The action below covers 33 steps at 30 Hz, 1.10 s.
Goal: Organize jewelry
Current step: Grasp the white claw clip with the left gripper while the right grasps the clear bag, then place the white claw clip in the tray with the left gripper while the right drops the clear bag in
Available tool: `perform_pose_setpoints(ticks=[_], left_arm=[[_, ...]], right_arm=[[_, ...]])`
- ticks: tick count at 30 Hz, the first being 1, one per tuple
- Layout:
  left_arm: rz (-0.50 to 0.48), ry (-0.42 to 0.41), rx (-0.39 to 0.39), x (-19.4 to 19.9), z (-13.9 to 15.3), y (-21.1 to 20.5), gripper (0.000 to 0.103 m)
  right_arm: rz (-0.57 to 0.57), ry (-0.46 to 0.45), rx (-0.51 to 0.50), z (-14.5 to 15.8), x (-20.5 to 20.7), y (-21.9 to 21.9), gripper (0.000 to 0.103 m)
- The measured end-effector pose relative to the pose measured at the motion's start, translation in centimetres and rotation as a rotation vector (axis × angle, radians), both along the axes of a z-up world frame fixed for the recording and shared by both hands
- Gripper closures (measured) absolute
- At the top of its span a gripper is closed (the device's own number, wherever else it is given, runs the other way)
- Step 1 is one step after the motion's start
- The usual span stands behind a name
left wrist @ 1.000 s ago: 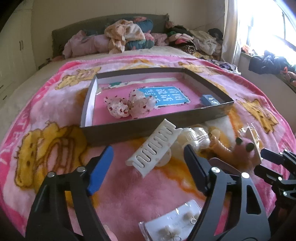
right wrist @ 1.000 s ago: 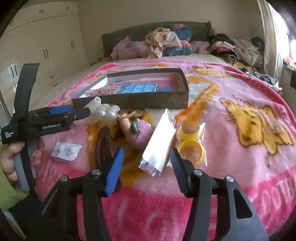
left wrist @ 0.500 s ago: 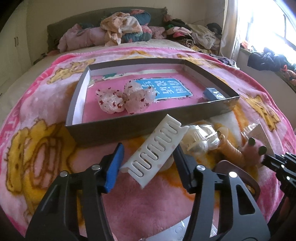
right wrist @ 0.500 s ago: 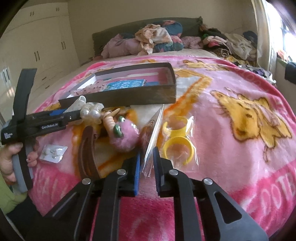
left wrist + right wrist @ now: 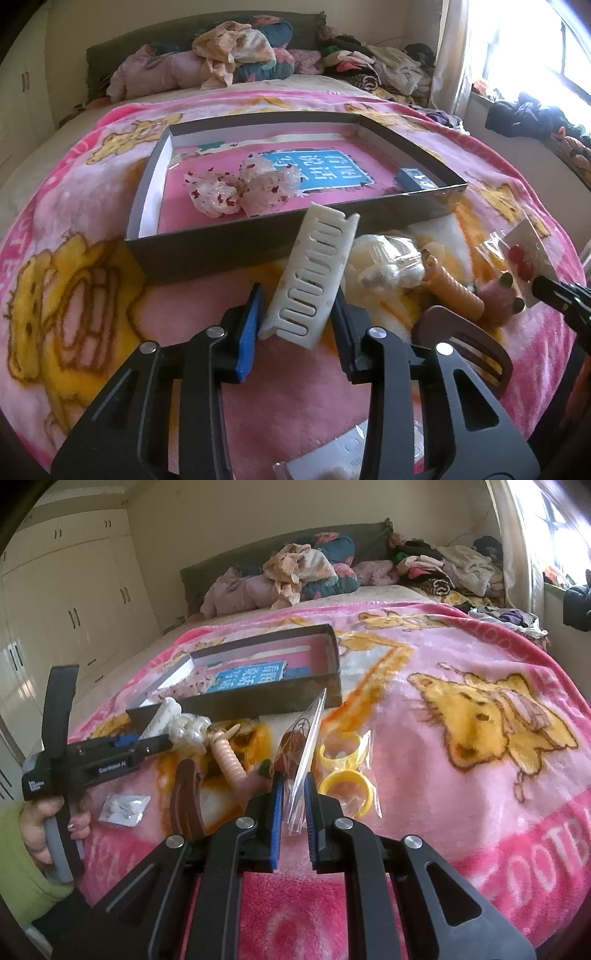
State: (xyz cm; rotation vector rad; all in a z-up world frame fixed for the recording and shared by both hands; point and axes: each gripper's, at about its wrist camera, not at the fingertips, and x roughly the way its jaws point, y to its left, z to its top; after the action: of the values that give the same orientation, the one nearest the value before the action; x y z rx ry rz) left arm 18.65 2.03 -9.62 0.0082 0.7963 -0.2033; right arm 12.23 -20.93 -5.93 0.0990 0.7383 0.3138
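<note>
Left gripper (image 5: 297, 328): jaws just closing on the white comb (image 5: 314, 275); seat both pads before lifting. Right gripper (image 5: 293, 812): clamped on the clear packet (image 5: 304, 753), edge-up. Beyond both jaws, the box (image 5: 229, 243); carry each over its near wall

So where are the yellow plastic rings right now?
In the right wrist view, the yellow plastic rings, inside clear wrapping, lie on the pink blanket just right of the right hand-held gripper.

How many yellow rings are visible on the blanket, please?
2: both inside a clear bag right of the right tongs; one ring nearer, one just behind it. Others may be hidden.
</note>
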Motion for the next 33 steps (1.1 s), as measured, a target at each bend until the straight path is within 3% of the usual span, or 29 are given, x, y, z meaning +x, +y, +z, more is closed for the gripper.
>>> perform_pose_setpoints(ticks=[11,33], left_arm=[[-0.012,-0.036,-0.035,-1.4,1.8,0.2,0.084],[0.024,-0.084,-0.097,-2.6,4.6,2.2,0.084]], right_arm=[[0.005,-0.024,0.009,1.2,0.0,0.3,0.092],[0.101,-0.055,-0.005,2.9,2.0,4.2,0.092]])
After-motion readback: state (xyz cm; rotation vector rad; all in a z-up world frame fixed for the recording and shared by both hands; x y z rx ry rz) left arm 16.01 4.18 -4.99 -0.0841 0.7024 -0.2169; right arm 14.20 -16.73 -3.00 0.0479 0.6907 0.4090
